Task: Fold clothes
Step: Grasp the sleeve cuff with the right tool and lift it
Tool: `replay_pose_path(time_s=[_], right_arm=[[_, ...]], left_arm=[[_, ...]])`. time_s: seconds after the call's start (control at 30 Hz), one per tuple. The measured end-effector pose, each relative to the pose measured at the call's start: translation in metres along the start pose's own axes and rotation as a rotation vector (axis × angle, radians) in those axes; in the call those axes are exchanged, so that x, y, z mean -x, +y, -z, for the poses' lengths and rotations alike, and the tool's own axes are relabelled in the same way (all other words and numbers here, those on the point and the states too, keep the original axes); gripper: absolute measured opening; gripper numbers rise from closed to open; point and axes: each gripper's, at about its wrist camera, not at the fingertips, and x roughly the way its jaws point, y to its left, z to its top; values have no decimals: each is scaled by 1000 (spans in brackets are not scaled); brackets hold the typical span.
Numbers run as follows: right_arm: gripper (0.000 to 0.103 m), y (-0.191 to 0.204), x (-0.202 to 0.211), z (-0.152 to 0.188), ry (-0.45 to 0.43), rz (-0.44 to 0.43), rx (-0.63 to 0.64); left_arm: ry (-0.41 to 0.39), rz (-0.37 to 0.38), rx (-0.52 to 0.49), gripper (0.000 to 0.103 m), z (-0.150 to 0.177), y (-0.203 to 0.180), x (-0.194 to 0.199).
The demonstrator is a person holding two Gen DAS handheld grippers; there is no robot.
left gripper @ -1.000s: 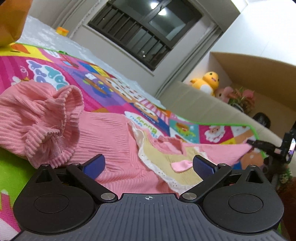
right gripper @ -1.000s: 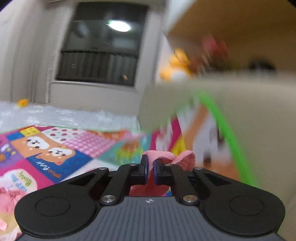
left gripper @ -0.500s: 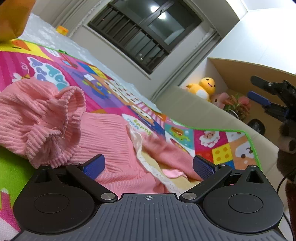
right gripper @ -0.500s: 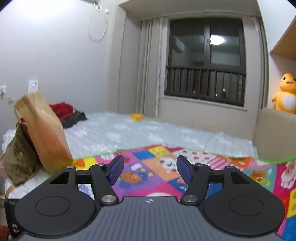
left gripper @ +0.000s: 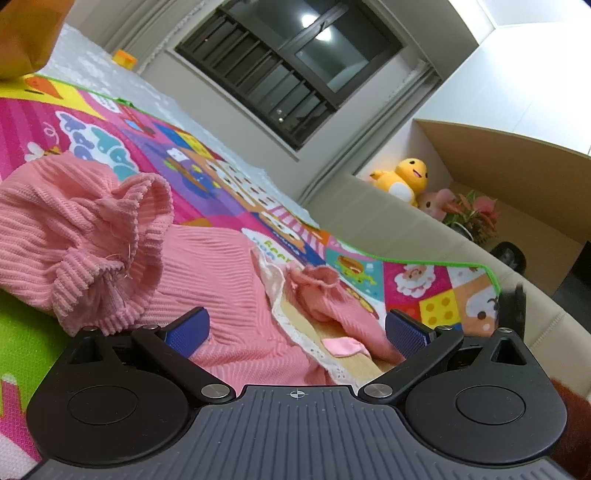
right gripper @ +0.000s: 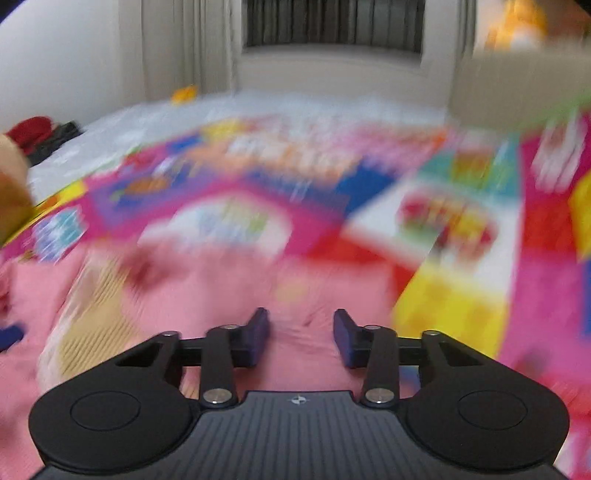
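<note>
A pink ribbed knit garment (left gripper: 207, 266) with a cream lace-edged collar (left gripper: 303, 332) and a small pink bow (left gripper: 341, 347) lies on the colourful play mat (left gripper: 221, 177). One sleeve's bunched cuff (left gripper: 110, 240) sits at the left; the other sleeve (left gripper: 325, 295) lies folded across the chest. My left gripper (left gripper: 295, 328) hovers open just above the garment, nothing between its fingers. In the blurred right wrist view, my right gripper (right gripper: 301, 338) is open low over the pink garment (right gripper: 229, 295).
A beige sofa (left gripper: 424, 229) borders the mat on the right, with a yellow plush toy (left gripper: 406, 179) and flowers (left gripper: 472, 214) behind it. A brown paper bag (left gripper: 26, 33) stands far left. The window wall (left gripper: 288, 66) is beyond the mat.
The right gripper let go of the sleeve, which now lies folded over the chest, then swung up and back down over the garment. The left gripper stayed in place, open.
</note>
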Motion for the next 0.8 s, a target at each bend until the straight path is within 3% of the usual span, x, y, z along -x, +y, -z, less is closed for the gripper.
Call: replay_pose_path(time_s=[0.1, 0.23, 0.3, 0.33, 0.47, 0.57, 0.6, 0.63, 0.67, 0.7, 0.8], right_arm=[[36, 25, 31, 22, 24, -93, 165], [37, 46, 73, 23, -32, -102, 306], [50, 51, 81, 11, -98, -97, 315], [63, 52, 81, 4, -132, -96, 314], [66, 58, 37, -32, -165, -104, 303], [71, 64, -16, -50, -87, -93, 306], [65, 63, -29, -50, -43, -98, 285], [34, 62, -42, -50, 4, -106, 260], [11, 63, -48, -50, 38, -110, 243], [10, 62, -43, -49, 37, -110, 235], [8, 49, 3, -59, -100, -33, 226]], left_arm=[[-4, 5, 6, 103, 0, 1, 0], [-11, 10, 16, 103, 1, 2, 0], [-12, 12, 17, 103, 0, 2, 0], [-13, 13, 18, 103, 1, 3, 0], [-12, 12, 16, 103, 1, 2, 0], [-13, 15, 17, 103, 0, 3, 0], [-14, 16, 18, 103, 0, 3, 0], [-15, 18, 20, 103, 0, 3, 0], [-16, 20, 21, 103, 0, 3, 1], [-17, 22, 22, 103, 1, 4, 1], [-23, 34, 31, 103, 1, 5, 1]])
